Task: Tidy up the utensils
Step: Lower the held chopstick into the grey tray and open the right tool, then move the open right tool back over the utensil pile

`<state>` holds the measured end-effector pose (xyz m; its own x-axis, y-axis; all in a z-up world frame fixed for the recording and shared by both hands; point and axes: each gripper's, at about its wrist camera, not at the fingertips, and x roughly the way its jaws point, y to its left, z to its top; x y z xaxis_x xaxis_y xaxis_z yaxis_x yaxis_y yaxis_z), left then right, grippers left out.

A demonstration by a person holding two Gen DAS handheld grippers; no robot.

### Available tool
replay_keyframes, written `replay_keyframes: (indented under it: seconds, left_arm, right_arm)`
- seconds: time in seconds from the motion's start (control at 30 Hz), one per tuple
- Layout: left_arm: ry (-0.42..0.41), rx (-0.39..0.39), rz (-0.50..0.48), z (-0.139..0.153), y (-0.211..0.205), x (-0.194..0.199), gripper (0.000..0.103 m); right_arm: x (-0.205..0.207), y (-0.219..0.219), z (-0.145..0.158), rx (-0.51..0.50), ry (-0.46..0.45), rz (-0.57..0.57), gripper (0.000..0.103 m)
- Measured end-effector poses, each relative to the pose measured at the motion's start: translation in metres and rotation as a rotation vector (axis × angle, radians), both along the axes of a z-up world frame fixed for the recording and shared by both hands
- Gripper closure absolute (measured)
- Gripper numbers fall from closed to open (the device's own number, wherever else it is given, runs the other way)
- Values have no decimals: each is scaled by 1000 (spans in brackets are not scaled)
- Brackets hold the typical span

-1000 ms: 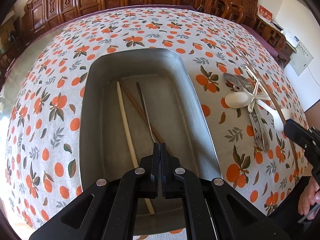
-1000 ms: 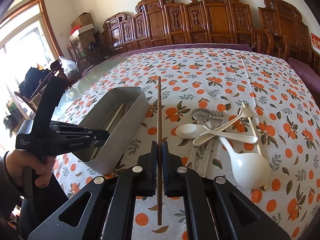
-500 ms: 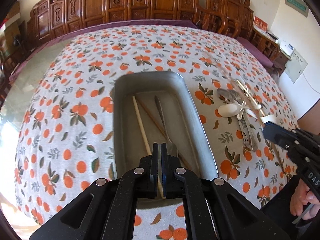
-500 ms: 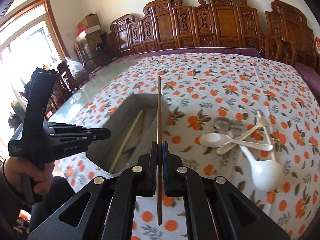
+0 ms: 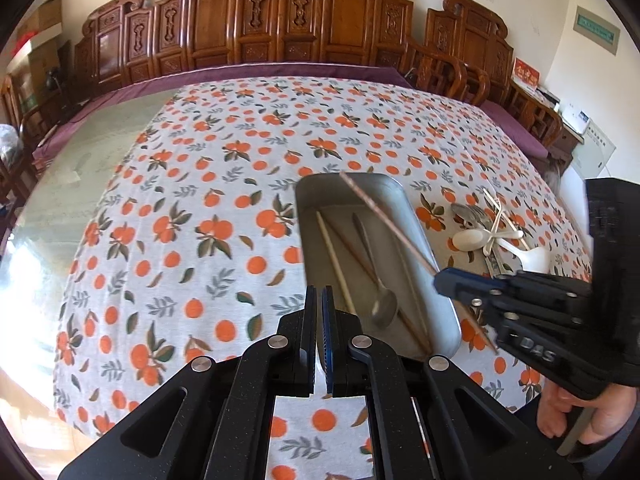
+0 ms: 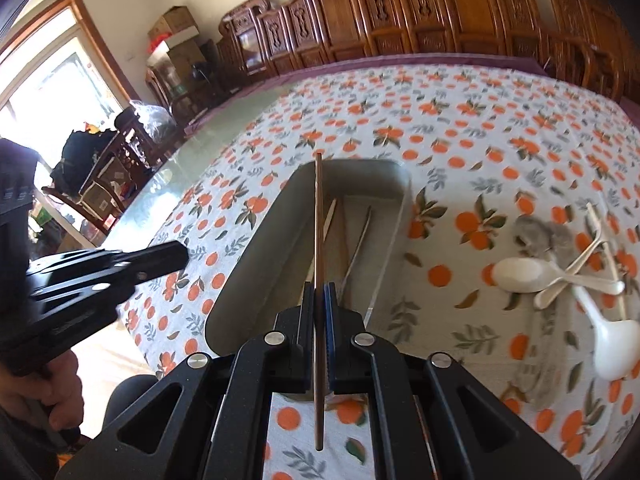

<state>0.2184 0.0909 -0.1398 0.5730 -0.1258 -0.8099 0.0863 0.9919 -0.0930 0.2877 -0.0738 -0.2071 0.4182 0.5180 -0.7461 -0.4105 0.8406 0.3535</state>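
Observation:
A grey metal tray (image 5: 404,204) (image 6: 256,256) stands on the orange-print tablecloth. In it lie a pale chopstick (image 5: 334,258), a brown chopstick (image 5: 360,258) and a metal spoon (image 5: 382,306). My right gripper (image 6: 319,294) (image 5: 440,278) is shut on a brown chopstick (image 6: 318,216) (image 5: 384,222) and holds it lengthwise above the tray. My left gripper (image 5: 319,300) (image 6: 176,258) is shut and empty, left of the tray's near end. Right of the tray lies a pile of white spoons (image 6: 520,274) (image 5: 474,239), a fork and a metal spoon (image 6: 540,236).
Carved wooden chairs (image 5: 296,20) line the far side of the table. The bare glass tabletop (image 5: 80,168) shows to the left of the cloth. A large white ladle-like spoon (image 6: 614,346) lies at the right near the table edge.
My right gripper has carried the brown chopstick leftwards from the pile to above the tray. My left gripper has pulled back and to the left, off the tray.

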Motion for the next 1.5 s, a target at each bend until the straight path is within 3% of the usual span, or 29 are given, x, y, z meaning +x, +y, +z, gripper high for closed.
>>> replay_keyframes:
  seconds: [0.47, 0.83, 0.97, 1.2, 1.33, 1.5]
  left_arm:
    - [-16, -15, 14, 7, 30, -13, 101]
    - [-15, -13, 12, 6, 31, -14, 101]
    - [-20, -13, 5, 9, 24, -15, 101]
    - [-41, -10, -28, 16, -1, -13, 76]
    - [-59, 0, -50, 19, -19, -12, 56]
    - [-69, -4, -84, 19, -44, -10, 43]
  right_arm:
    - [30, 32, -29, 1, 117, -55, 97]
    - [24, 40, -25, 25, 85, -8, 93]
    - [17, 25, -11, 37, 26, 7, 93]
    - [-7, -22, 22, -10, -135, 22, 93]
    - [-14, -59, 29, -37, -177, 1, 93]
    - [-19, -111, 29, -101, -219, -53, 93]
